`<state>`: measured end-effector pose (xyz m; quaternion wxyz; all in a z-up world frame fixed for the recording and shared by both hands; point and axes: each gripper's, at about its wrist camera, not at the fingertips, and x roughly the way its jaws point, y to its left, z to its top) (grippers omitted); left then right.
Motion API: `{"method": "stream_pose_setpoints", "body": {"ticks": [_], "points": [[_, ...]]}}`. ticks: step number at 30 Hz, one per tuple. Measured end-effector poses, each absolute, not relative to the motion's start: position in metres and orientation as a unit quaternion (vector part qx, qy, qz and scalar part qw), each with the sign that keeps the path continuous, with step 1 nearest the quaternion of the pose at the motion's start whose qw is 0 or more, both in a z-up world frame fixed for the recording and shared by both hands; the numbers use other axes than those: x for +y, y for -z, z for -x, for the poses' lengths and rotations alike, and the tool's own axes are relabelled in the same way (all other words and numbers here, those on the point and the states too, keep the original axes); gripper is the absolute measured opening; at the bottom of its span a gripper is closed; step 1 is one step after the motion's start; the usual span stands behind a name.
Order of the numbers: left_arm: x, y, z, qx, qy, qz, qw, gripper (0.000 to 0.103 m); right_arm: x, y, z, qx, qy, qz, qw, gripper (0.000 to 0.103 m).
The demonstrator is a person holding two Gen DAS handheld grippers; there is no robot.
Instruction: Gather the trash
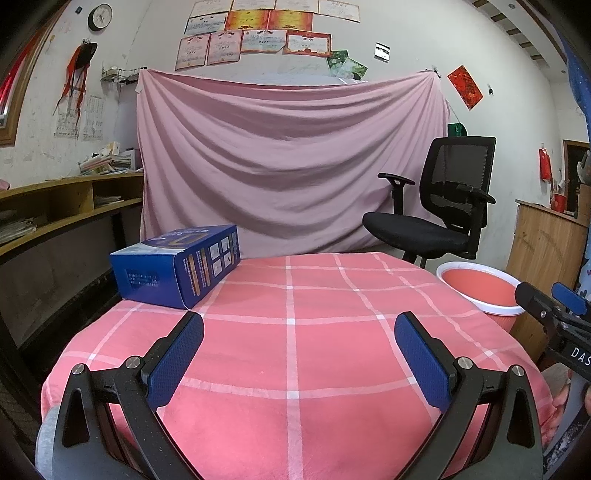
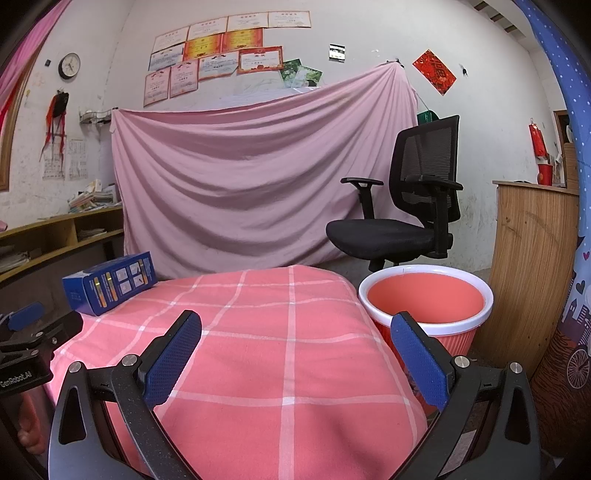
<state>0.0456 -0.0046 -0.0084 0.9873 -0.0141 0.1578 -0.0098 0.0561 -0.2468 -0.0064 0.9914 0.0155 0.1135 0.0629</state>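
left tool [image 1: 299, 332]: released, level over table [image 1: 295, 369] | right tool [image 2: 295, 330]: released, level

I see a white wall [image 1: 406, 37] hung with certificates [image 1: 258, 33] and a clock [image 1: 100, 17], a pink sheet [image 1: 288, 162] draped below, a black office chair [image 1: 443, 206], wooden shelving [image 1: 55, 206] at left.

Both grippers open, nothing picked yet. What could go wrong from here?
1. The blue box sits at the far left corner of the checked table cover; a clumsy approach by the left gripper might push it off.
2. The box looks wide; the grip may slip.
3. The bin stands low beside the table's right edge, so an early release by the right gripper may miss it.
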Motion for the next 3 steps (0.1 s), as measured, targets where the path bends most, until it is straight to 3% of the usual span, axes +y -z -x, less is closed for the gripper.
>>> {"method": "stream_pose_setpoints", "body": {"ticks": [3], "points": [[-0.0052,0.0086,-0.0459,0.159,0.009,0.014,0.987,0.101,-0.2468,0.0061,-0.0567,0.114,-0.063,-0.016,0.991,0.103]]}}
